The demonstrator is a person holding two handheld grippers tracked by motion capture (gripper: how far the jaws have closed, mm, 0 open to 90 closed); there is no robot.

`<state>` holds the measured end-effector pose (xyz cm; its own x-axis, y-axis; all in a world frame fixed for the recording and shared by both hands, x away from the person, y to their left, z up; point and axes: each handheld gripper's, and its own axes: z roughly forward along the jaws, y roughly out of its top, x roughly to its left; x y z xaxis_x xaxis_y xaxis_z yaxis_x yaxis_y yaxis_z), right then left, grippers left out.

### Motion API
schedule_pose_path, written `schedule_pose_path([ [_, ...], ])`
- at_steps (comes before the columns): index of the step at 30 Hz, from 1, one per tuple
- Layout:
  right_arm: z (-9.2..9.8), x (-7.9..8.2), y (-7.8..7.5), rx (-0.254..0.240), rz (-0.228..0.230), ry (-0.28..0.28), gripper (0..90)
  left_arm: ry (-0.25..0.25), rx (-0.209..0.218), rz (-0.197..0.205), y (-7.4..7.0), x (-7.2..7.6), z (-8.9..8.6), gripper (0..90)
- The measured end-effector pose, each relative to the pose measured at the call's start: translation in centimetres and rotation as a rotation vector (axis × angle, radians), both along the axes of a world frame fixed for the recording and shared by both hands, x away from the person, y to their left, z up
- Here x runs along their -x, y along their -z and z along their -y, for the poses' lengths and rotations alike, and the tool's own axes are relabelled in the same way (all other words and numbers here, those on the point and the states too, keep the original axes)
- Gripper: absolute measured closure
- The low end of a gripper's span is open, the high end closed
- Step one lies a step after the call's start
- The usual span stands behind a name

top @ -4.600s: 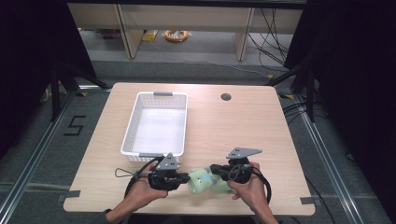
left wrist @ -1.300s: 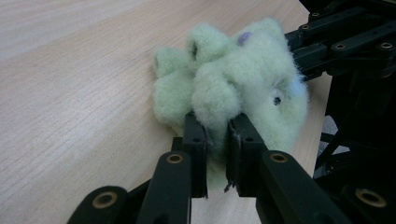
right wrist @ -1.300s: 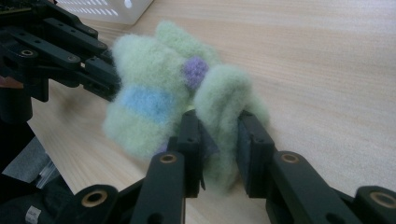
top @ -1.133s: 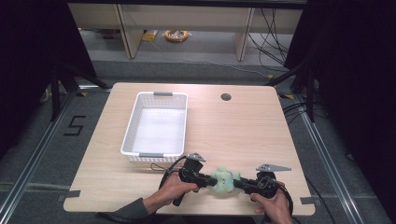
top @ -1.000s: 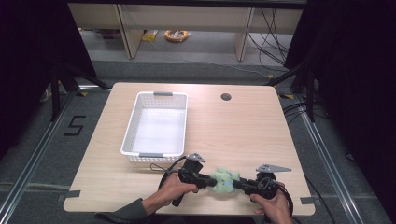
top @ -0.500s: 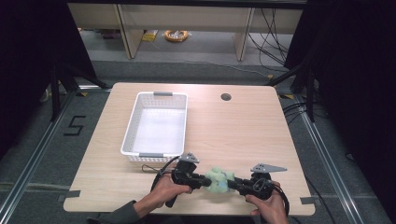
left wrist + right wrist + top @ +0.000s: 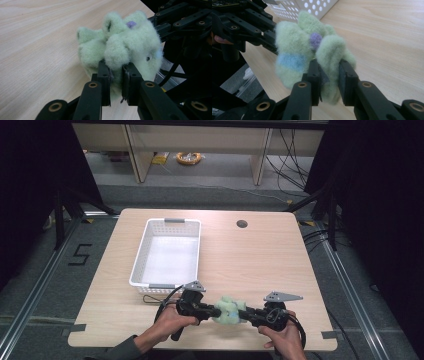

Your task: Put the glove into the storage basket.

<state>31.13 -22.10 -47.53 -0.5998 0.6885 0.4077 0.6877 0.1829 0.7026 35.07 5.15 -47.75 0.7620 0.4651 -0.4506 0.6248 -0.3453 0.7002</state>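
Observation:
A fluffy pale green toy [image 7: 229,310] with a blue patch and a purple dot hangs between both grippers near the table's front edge. My left gripper [image 7: 215,310] comes in from the left and is shut on one fold of the green toy [image 7: 120,50]. My right gripper [image 7: 243,314] comes in from the right and is shut on another fold of the toy [image 7: 312,47]. In the left gripper view the pads [image 7: 103,75] pinch the fleece, and in the right gripper view the pads [image 7: 315,75] squeeze a thick lobe. The toy is lifted slightly off the wood.
A white perforated basket [image 7: 169,251] stands on the left half of the wooden table [image 7: 260,255], just behind my left hand. A round cable hole [image 7: 242,224] sits at the back. Cables trail from both grippers by the front edge.
Both hands with the toy have shifted a little to the left and risen slightly off the table. The grip on the toy is unchanged.

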Motion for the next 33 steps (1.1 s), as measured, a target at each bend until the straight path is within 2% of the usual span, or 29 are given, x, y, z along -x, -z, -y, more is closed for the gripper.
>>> schedule_pose_path([
  [1,-0.1,0.0,-0.1,-0.01,0.012,-0.013,74.2,0.002,-0.007,0.014,-0.4,0.1,-0.3,78.2],
  [4,-0.5,0.0,-0.5,-0.018,0.005,-0.019,74.2,-0.004,-0.013,0.025,-0.8,-0.1,-0.8,78.1],
  [6,-0.7,-0.1,-0.6,-0.019,0.016,-0.018,74.2,-0.018,-0.022,0.02,-1.0,0.0,-0.9,78.1],
  [7,-0.8,-0.1,-0.9,-0.007,0.001,-0.018,74.2,-0.006,-0.019,0.022,-1.1,-0.1,-1.1,78.1],
  [8,-1.0,-0.5,-1.0,-0.011,0.03,-0.042,74.2,-0.014,-0.022,0.024,-1.5,-0.2,-1.4,78.1],
  [11,-1.2,-0.6,-1.3,0.0,0.037,-0.041,74.2,-0.018,-0.02,0.032,-1.9,-0.2,-1.7,78.0],
  [12,-1.6,-0.5,-1.5,-0.025,0.015,-0.037,74.2,-0.017,-0.018,0.033,-2.1,-0.3,-1.9,78.1],
  [13,-1.7,-0.8,-1.8,-0.022,0.036,-0.045,74.2,-0.018,-0.024,0.039,-2.4,-0.4,-2.2,78.0],
  [18,-2.2,-1.4,-2.5,-0.019,0.044,-0.066,74.2,-0.024,-0.026,0.043,-3.1,-0.7,-2.9,77.9],
  [19,-2.5,-1.2,-2.8,-0.016,0.017,-0.051,74.2,-0.035,-0.029,0.044,-3.3,-0.7,-3.1,78.0],
  [20,-2.7,-1.8,-3.1,-0.008,0.06,-0.075,74.2,-0.039,-0.03,0.05,-3.5,-0.7,-3.2,78.0],
  [24,-3.5,-2.0,-4.1,-0.018,0.03,-0.076,74.2,-0.048,-0.031,0.049,-4.2,-1.0,-3.9,78.0],
  [25,-3.5,-2.0,-4.1,-0.018,0.03,-0.076,74.2,-0.049,-0.03,0.048,-4.4,-1.1,-4.0,78.0],
  [26,-3.5,-2.3,-4.2,-0.009,0.052,-0.09,74.2,-0.052,-0.029,0.051,-4.5,-1.2,-4.2,78.0],
  [27,-3.8,-2.2,-4.5,-0.019,0.028,-0.078,74.2,-0.047,-0.025,0.048,-4.7,-1.3,-4.4,77.9],
  [28,-4.0,-2.9,-4.8,-0.002,0.068,-0.101,74.2,-0.056,-0.024,0.04,-5.0,-1.4,-4.6,77.9],
  [29,-4.3,-2.9,-5.0,-0.011,0.05,-0.097,74.2,-0.063,-0.026,0.043,-5.3,-1.6,-4.9,77.9],
  [31,-4.4,-3.2,-5.1,-0.006,0.067,-0.113,74.2,-0.069,-0.029,0.047,-5.5,-1.7,-5.1,77.9],
  [32,-4.6,-3.2,-5.4,-0.011,0.044,-0.104,74.2,-0.065,-0.033,0.048,-5.6,-1.8,-5.3,78.0],
  [33,-4.7,-3.4,-5.6,-0.012,0.055,-0.111,74.2,-0.067,-0.028,0.048,-5.8,-2.0,-5.5,77.9],
])
